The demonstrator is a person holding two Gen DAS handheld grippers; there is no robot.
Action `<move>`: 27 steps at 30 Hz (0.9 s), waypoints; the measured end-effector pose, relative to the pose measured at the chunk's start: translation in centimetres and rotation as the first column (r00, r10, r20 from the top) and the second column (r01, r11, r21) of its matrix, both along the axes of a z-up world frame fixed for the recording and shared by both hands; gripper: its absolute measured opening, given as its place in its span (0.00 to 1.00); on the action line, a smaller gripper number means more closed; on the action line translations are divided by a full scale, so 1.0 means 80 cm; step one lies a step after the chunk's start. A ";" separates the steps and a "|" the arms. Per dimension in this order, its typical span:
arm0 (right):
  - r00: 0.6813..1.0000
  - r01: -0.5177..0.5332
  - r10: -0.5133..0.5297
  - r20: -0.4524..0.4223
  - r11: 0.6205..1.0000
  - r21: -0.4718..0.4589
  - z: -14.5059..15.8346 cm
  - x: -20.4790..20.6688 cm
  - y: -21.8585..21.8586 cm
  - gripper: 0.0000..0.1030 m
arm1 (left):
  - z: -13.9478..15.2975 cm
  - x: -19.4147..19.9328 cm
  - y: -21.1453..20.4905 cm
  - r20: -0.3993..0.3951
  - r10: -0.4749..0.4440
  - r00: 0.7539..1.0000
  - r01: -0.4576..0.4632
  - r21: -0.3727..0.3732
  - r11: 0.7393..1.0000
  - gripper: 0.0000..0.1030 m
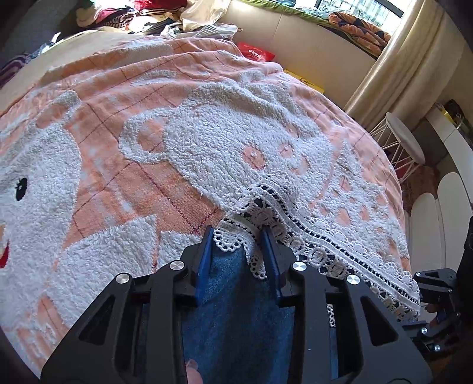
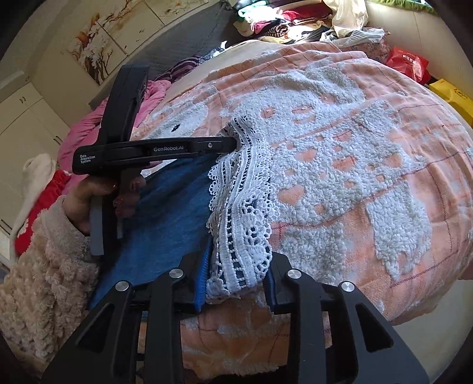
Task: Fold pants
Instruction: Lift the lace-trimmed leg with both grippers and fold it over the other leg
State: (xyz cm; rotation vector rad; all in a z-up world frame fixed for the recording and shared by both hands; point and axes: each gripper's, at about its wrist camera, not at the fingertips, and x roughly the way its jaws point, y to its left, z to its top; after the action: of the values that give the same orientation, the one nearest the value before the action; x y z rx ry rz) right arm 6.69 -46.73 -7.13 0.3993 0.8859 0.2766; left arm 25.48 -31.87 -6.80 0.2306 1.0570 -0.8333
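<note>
The pants [image 1: 236, 310] are blue denim with a white lace hem [image 1: 319, 236]. They lie on a pink and white terry blanket [image 1: 147, 153] on the bed. My left gripper [image 1: 239, 236] is shut on the lace hem, with denim between its blue fingers. In the right wrist view the pants [image 2: 165, 212] spread to the left and the lace hem [image 2: 239, 206] runs down the middle. My right gripper [image 2: 239, 274] is shut on the hem's near end. The left gripper [image 2: 233, 141] shows there too, pinching the hem's far end.
A heap of clothes [image 1: 153, 14] lies at the bed's far end. A red bag [image 1: 255, 51] and a yellow box [image 2: 452, 94] sit beside the bed. A white wire stool [image 1: 405, 141] stands at the right. Pink bedding [image 2: 88, 130] lies to the left.
</note>
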 end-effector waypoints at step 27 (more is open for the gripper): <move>0.917 -0.348 0.365 0.158 0.929 -0.123 0.081 -0.023 0.200 0.27 | 0.081 -0.066 0.244 0.038 0.317 0.948 -0.298 -0.247 0.922 0.12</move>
State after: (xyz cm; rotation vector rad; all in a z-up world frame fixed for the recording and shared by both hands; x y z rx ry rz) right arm 4.88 -30.70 -0.66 0.1193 0.7876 0.5976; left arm 20.18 -12.34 -0.33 -0.1060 0.8826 -0.6521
